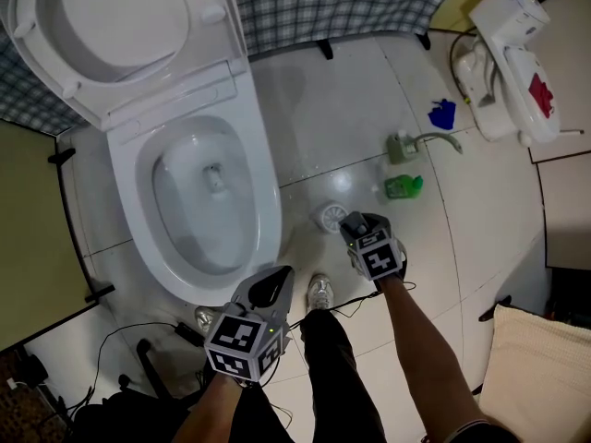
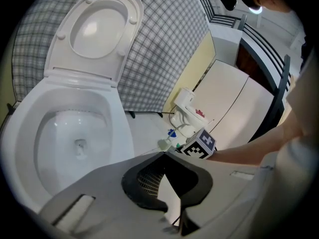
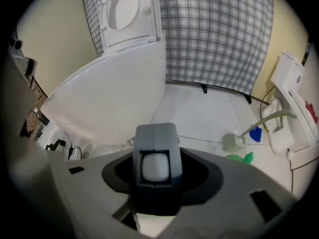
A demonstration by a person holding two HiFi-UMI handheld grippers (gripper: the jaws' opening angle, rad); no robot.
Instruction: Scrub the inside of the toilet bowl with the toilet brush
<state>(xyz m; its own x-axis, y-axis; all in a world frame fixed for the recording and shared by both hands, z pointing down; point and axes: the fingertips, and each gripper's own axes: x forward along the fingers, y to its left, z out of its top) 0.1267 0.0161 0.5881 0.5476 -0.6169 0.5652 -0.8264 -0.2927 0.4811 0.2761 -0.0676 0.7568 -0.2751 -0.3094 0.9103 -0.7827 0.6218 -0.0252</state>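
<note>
Grab step in progress, no scrubbing yet. Right gripper [image 1: 358,225] is closing its jaws around the toilet brush handle [image 3: 155,166], which is sitting dead centre between them; the pads aren't looking seated yet. Toilet bowl [image 1: 138,187] is lying to that gripper's left. Left gripper [image 1: 268,287] is hanging with jaws together, empty. Next move, I'd say: finish the clamp, lift straight up, swing left into the bowl.

Checked curtain [image 1: 351,3] across the top; right of centre on the tiled floor [image 1: 342,109], a green bottle [image 1: 404,186], a spray bottle [image 1: 401,147] and a small blue thing [image 1: 443,113].
</note>
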